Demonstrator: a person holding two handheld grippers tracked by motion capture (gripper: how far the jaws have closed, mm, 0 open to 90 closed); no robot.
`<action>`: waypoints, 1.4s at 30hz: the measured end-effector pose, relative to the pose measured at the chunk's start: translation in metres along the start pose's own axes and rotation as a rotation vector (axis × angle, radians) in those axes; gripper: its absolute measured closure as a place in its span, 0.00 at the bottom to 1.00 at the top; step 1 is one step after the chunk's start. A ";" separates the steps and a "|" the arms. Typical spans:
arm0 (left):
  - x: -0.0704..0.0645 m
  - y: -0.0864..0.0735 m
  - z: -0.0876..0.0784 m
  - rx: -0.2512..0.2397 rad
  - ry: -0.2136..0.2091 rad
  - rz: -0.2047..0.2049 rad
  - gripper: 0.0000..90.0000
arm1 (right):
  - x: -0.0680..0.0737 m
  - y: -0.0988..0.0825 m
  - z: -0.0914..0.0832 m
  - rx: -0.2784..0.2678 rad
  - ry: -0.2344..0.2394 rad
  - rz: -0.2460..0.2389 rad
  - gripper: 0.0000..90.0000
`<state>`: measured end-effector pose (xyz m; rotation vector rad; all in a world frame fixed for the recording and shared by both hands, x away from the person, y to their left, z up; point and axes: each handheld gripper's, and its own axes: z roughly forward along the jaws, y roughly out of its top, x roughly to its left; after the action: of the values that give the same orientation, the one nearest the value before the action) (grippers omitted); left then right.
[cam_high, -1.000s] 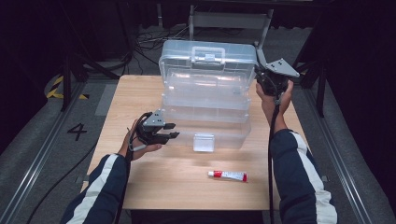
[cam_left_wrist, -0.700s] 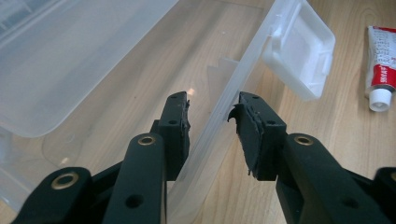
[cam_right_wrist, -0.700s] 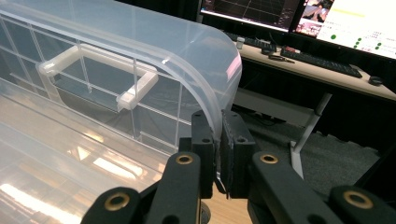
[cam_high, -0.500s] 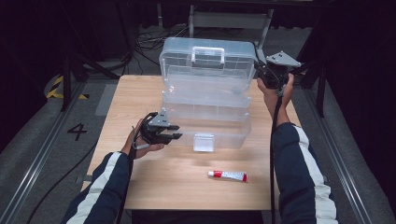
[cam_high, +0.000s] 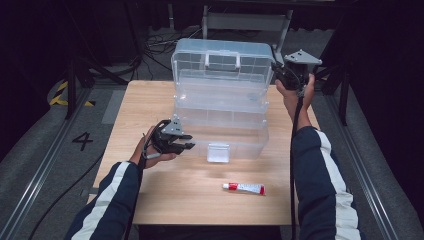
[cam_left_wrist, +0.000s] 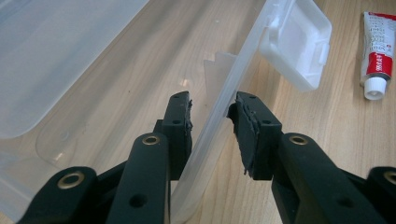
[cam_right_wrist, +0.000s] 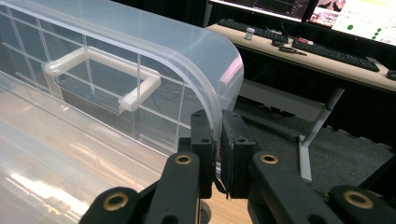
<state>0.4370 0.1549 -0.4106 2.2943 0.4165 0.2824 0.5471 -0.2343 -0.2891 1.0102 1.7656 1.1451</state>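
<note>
While the right tongs (cam_right_wrist: 217, 140) pinch the curved edge of the clear lid (cam_high: 222, 62), that lid stands a little higher and further back than a second ago, so the box (cam_high: 220, 117) sits almost fully open on the bench (cam_high: 190, 200). Left tongs (cam_left_wrist: 212, 116) straddle the thin front wall of the base; their jaws have just been closing, wall between them, right pad touching, left pad apparently a hair off. Judgement: left side braces the base while the right swings the lid back, and opening is nearly done. White latch (cam_left_wrist: 296, 44) hangs loose at the front rim. Red-and-white tube (cam_high: 244, 188) lies on the bench just in front of the box, untouched, likely next to go inside. Risk: base sliding if the left grip stays loose.
</note>
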 end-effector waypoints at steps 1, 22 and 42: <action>0.000 0.000 0.000 0.000 -0.001 0.000 0.75 | 0.000 0.001 0.000 0.004 0.002 0.002 0.94; -0.001 0.005 0.003 0.059 0.023 0.074 0.80 | -0.010 0.007 0.017 0.039 0.022 0.024 0.94; 0.000 0.005 0.005 0.059 0.008 0.056 0.80 | -0.017 0.013 0.043 0.084 0.007 0.042 0.94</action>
<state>0.4399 0.1483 -0.4097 2.3663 0.3699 0.3112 0.5953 -0.2320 -0.2857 1.0990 1.8186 1.1092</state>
